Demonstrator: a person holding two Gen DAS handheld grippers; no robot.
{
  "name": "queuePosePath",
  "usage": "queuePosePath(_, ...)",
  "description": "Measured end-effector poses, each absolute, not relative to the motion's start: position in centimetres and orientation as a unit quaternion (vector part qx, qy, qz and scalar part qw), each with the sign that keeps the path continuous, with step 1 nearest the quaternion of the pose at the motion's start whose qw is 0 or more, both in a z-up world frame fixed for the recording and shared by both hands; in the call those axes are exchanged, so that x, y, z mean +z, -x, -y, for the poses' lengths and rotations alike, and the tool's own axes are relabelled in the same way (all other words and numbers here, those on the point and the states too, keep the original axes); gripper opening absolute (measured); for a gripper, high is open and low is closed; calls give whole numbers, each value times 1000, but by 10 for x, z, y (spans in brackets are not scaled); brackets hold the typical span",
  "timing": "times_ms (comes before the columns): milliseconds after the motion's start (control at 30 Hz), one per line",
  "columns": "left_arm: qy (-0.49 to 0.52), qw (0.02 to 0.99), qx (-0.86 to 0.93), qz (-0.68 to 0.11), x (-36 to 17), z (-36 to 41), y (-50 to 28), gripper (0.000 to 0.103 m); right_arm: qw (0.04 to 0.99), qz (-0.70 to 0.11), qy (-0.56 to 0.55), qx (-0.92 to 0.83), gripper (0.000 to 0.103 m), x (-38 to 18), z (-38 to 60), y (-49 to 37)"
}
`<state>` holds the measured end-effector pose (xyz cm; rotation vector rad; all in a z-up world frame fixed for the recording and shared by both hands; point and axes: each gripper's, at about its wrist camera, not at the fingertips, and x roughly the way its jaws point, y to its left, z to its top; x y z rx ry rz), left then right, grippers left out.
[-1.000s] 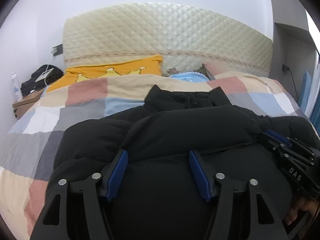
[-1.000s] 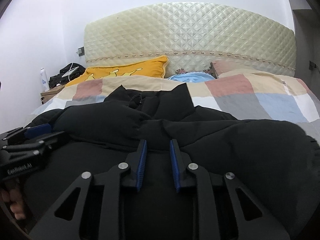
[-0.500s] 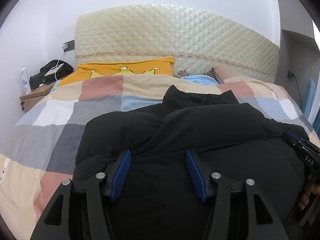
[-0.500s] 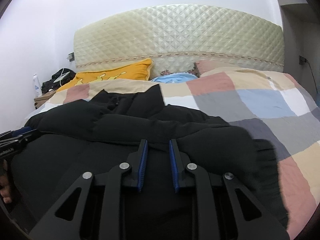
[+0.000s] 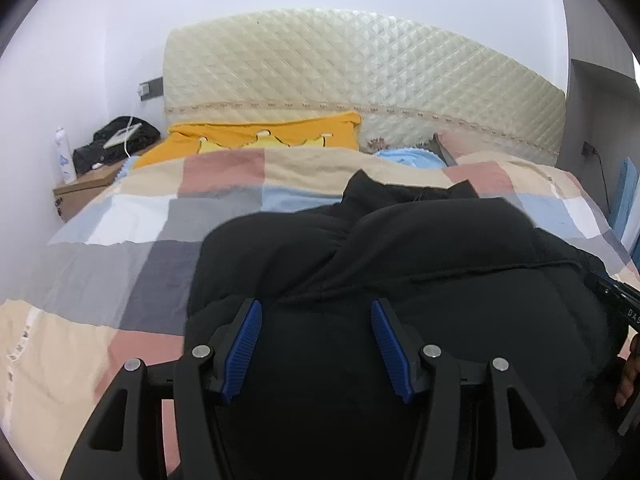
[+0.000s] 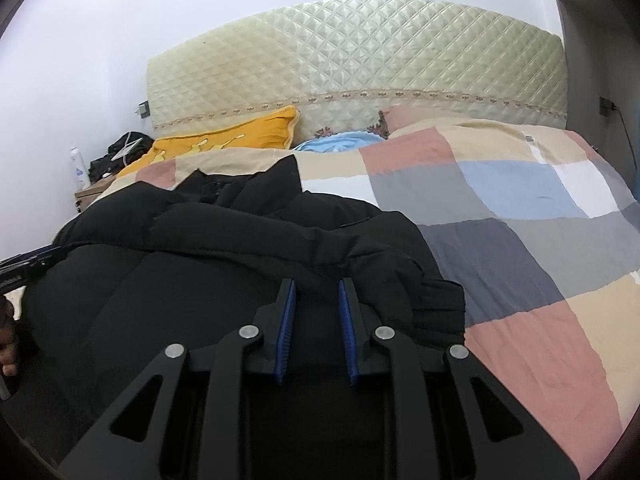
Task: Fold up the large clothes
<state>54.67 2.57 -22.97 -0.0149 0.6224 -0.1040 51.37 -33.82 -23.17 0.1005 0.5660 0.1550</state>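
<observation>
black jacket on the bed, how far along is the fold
Partly done: the black jacket lies bunched on the checked quilt, its sides drawn inward. In hand: the left gripper and right gripper each straddle padding at its near edge; the right's jaws are opening. Left: folding this near part toward the collar.

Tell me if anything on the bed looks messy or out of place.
Only the black jacket: it lies bunched and creased on the checked quilt, its collar rumpled toward the yellow pillow. Nothing looks spilled or damaged.
</observation>
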Motion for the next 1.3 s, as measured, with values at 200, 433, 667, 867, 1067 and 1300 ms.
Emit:
queuePosePath(200, 18, 956, -43, -288, -194, -34, -512, 58, 961, -251, -80, 86, 25, -194, 343, -476)
queuePosePath(433, 14, 964, -41, -262, -133, -35, -465, 58, 969, -221, -85, 77, 25, -142, 347, -432)
queuePosePath(667, 19, 971, -38, -237, -83, -29, -393, 58, 972, -201, -91, 82, 25, -96, 341, -364)
queuePosePath(867, 18, 973, -51, -226, -64, -19, -325, 58, 979, -179, -55, 86, 27, -78, 314, -298)
queuePosePath(1067, 8, 980, -50, -195, -73, -17, -259, 58, 981, -162, -43, 96, 31, -83, 298, -238)
queuePosePath(1300, 1, 974, -55, -218, -112, -16, -216, 58, 980, -174, -34, 89, 31, -116, 303, -204)
